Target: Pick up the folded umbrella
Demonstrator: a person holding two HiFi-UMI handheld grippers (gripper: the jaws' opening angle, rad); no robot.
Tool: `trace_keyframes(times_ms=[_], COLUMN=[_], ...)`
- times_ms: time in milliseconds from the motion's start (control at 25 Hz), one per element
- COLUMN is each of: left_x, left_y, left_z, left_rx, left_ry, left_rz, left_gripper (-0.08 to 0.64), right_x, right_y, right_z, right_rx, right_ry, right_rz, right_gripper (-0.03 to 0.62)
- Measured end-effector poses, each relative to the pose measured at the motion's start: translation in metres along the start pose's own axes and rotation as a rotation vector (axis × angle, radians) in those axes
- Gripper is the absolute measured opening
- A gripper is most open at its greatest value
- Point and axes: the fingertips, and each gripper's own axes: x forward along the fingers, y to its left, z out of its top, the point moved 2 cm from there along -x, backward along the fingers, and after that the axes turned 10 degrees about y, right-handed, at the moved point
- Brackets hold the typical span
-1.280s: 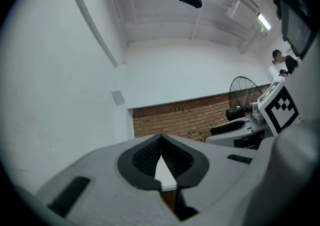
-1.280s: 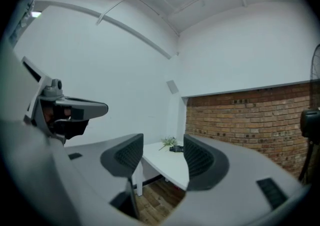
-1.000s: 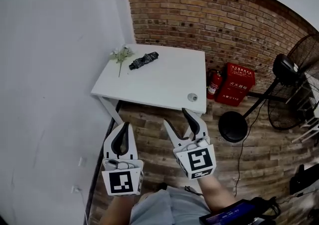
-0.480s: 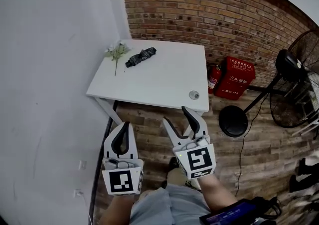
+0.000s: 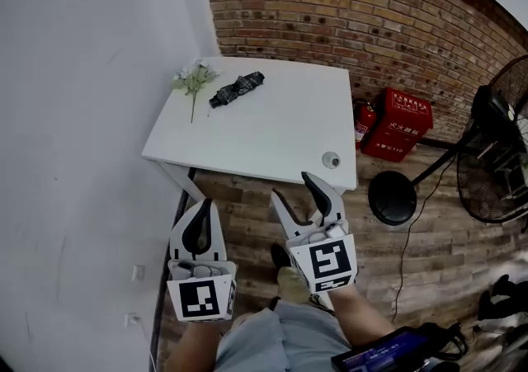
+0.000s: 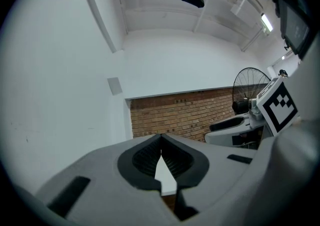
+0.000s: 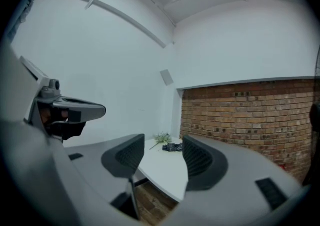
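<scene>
- 0 steps of the pickup look done. The white table (image 5: 256,135) stands ahead of the person, against the brick wall (image 5: 346,24), and neither gripper is over it.
- 2 grippers hang short of the table's near edge. The left gripper (image 5: 203,207) has its jaws pressed together on nothing. The right gripper (image 5: 291,186) has its jaws apart and empty.
- The folded umbrella (image 5: 237,89) lies untouched near the table's far left corner, just beside a sprig of flowers (image 5: 193,82).
- Left to do: reach across the table, close on the umbrella, lift it.
- A fan (image 5: 495,148), a red box (image 5: 404,124) and a fire extinguisher (image 5: 360,121) stand to the right, well apart from the reach.
- A small round thing (image 5: 331,160) sits by the near right corner. Only the flowers look close enough to snag.
</scene>
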Motion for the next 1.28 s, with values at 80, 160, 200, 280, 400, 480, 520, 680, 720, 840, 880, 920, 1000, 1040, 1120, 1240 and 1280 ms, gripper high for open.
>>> trace_keyframes(times_ms=[80,160,200,280,400,480,520,680,720,840,880,920,1000,1040,1120,1240,1280], left_x=[0.014,0.03,0.038,0.055,0.082,0.1,0.109,0.14,0.148,0.168,0.174,0.18,0.191,0.196,0.204,0.215,0.217], left_y=[0.004,0.01,0.013,0.018,0.025,0.032,0.035,0.044,0.046,0.054,0.055,0.057,0.06,0.062,0.066,0.073,0.076], left_z=[-0.002,-0.003,-0.003,-0.003,-0.003,-0.003,-0.002,0.002,0.004,0.009,0.011,0.013,0.018,0.02,0.025,0.029,0.03], left_rx=[0.0,-0.004,-0.007,-0.01,-0.014,-0.018,-0.02,-0.016,-0.014,-0.01,-0.008,-0.004,0.008,0.012,0.017,0.017,0.017], left_ry=[0.015,0.027,0.033,0.044,0.052,0.059,0.063,0.069,0.069,0.07,0.07,0.068,0.061,0.057,0.051,0.037,0.032], left_rz=[0.003,0.01,0.015,0.026,0.042,0.057,0.065,0.088,0.093,0.111,0.115,0.119,0.126,0.13,0.145,0.17,0.177], left_gripper=[0.006,0.006,0.006,0.006,0.006,0.006,0.006,0.006,0.006,0.006,0.006,0.006,0.006,0.006,0.006,0.006,0.006], right_x=[0.016,0.033,0.041,0.058,0.086,0.104,0.113,0.146,0.154,0.175,0.182,0.188,0.201,0.207,0.218,0.233,0.238], right_y=[-0.005,-0.012,-0.015,-0.024,-0.038,-0.046,-0.051,-0.071,-0.075,-0.084,-0.087,-0.089,-0.094,-0.096,-0.099,-0.103,-0.102], right_z=[0.0,0.002,0.004,0.005,0.008,0.011,0.013,0.021,0.024,0.035,0.038,0.042,0.049,0.053,0.06,0.07,0.072], right_rx=[0.01,0.009,0.007,0.004,0.005,0.004,0.003,0.0,0.0,0.004,0.005,0.004,0.0,-0.003,-0.01,-0.019,-0.022], right_ry=[0.014,0.019,0.019,0.021,0.031,0.029,0.027,0.013,0.01,0.0,-0.002,-0.006,-0.021,-0.032,-0.055,-0.077,-0.08], right_rz=[0.007,0.017,0.023,0.033,0.05,0.062,0.067,0.083,0.087,0.102,0.107,0.111,0.12,0.124,0.135,0.152,0.158], right_gripper=[0.241,0.241,0.241,0.242,0.242,0.242,0.242,0.242,0.242,0.242,0.242,0.242,0.242,0.242,0.242,0.241,0.241])
